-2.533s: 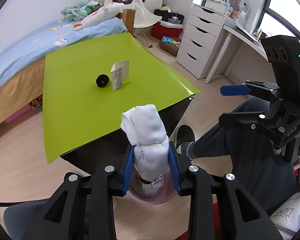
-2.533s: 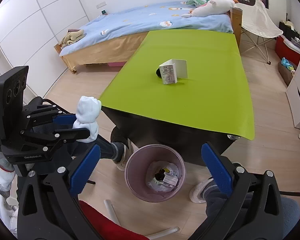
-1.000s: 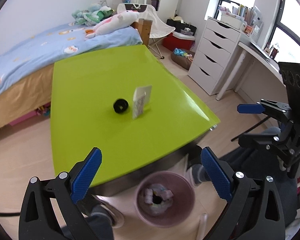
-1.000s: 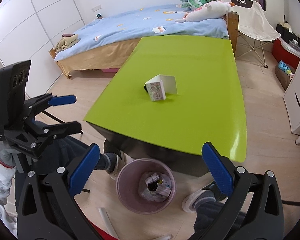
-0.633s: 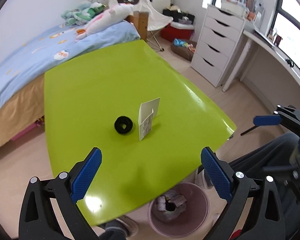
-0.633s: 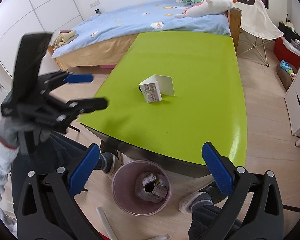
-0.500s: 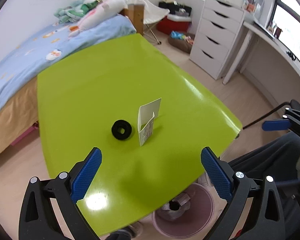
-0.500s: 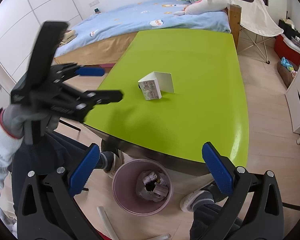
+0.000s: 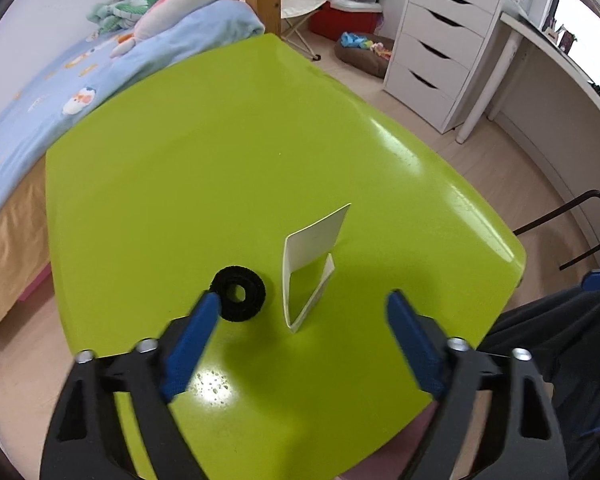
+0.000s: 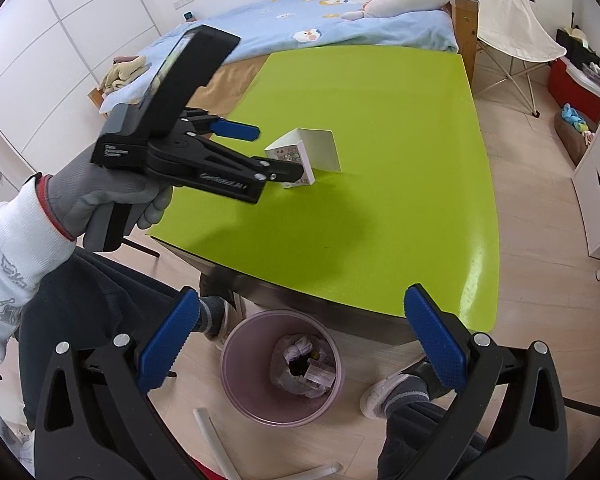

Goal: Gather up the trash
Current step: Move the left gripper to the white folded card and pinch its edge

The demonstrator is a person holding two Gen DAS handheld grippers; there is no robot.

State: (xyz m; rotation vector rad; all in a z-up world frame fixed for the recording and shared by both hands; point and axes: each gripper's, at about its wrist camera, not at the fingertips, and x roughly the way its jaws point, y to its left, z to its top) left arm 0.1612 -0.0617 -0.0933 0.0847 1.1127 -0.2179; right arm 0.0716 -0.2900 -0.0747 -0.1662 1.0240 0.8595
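Observation:
A folded white paper box (image 9: 312, 264) stands on the green table (image 9: 220, 152), with a black ring (image 9: 239, 293) just left of it. My left gripper (image 9: 300, 312) is open and empty, its fingers on either side of the box and ring. In the right wrist view the left gripper (image 10: 278, 152) reaches over the table at the box (image 10: 304, 156). My right gripper (image 10: 300, 332) is open and empty above the pink trash bin (image 10: 282, 364), which holds crumpled trash.
A bed (image 9: 60, 80) with plush toys lies behind the table. A white drawer unit (image 9: 444, 40) and a desk stand at the right. A folding chair (image 10: 512, 32) stands by the bed. My legs and shoes are beside the bin.
The left gripper dropped the white wad into the bin, opened, and moved up over the table to the box and ring. The right gripper stayed open above the bin.

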